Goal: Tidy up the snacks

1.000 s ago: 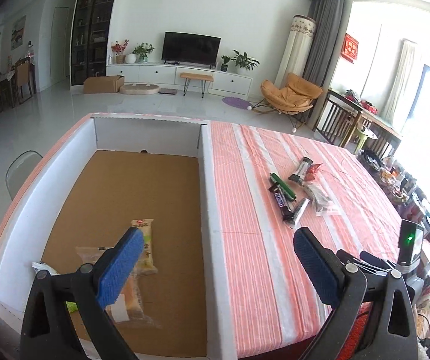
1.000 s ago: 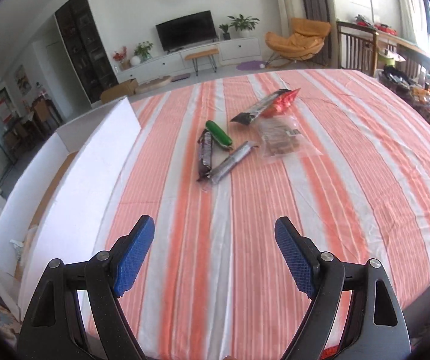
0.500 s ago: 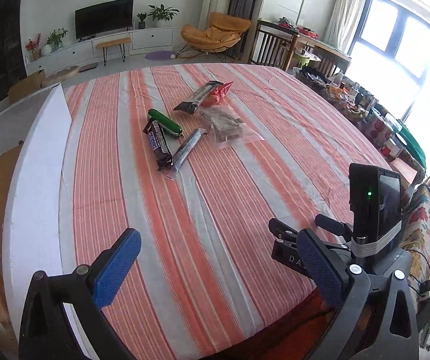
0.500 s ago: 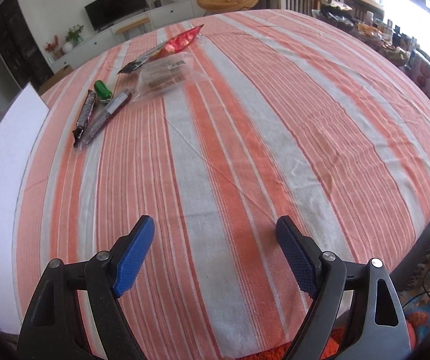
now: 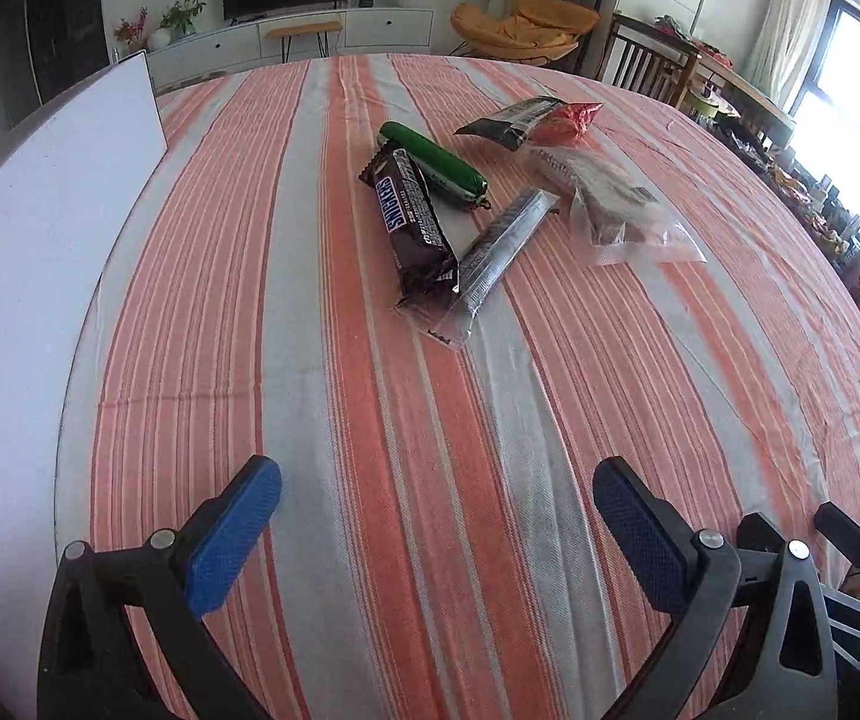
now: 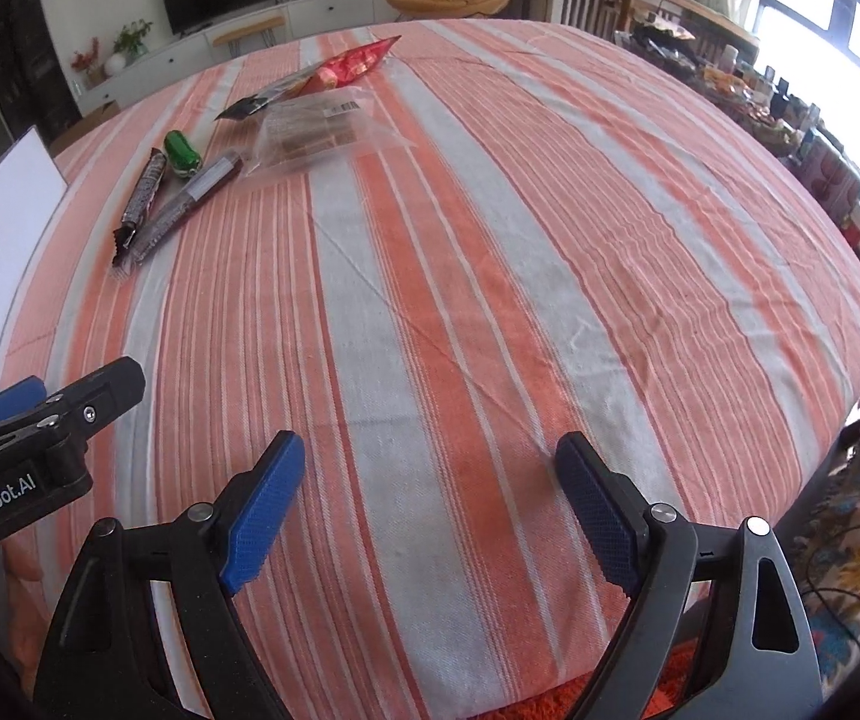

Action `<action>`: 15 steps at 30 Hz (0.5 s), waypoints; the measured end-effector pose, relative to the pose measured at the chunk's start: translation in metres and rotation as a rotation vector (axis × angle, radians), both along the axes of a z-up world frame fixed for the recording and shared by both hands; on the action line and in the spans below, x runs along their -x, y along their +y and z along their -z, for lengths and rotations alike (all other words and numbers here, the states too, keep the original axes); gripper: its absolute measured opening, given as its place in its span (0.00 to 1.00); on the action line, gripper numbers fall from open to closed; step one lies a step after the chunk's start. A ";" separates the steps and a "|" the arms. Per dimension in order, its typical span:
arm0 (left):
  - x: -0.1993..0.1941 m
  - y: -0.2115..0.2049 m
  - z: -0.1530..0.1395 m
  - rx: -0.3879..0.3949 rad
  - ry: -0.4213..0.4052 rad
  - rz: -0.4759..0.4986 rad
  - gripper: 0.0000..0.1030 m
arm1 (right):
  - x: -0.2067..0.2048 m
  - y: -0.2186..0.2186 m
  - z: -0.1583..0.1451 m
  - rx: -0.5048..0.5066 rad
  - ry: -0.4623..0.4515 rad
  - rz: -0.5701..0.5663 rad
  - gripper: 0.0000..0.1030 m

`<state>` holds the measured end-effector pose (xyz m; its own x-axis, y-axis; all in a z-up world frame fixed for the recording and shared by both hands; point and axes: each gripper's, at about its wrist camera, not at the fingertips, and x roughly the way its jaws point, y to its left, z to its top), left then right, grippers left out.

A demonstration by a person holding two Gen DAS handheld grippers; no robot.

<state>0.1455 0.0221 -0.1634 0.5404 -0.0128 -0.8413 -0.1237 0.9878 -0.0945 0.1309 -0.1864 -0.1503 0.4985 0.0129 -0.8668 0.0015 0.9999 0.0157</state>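
My left gripper (image 5: 436, 483) and right gripper (image 6: 430, 468) both hang released and empty above bare striped tablecloth (image 5: 610, 360). The white box wall (image 5: 28, 276) borders my left; its contents are hidden. The snacks (image 5: 412, 216) cluster ahead, mid-table.

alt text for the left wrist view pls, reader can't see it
The open left gripper hovers over an orange-and-grey striped tablecloth, empty. Ahead lies a cluster of snacks: a Snickers bar, a green tube-shaped snack, a grey stick pack, a clear bag and a black-and-red packet. A white box wall stands at left.
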 end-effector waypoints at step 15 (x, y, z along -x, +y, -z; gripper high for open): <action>-0.037 0.006 0.003 -0.102 -0.038 -0.020 1.00 | -0.001 -0.008 -0.001 0.003 0.001 0.044 0.87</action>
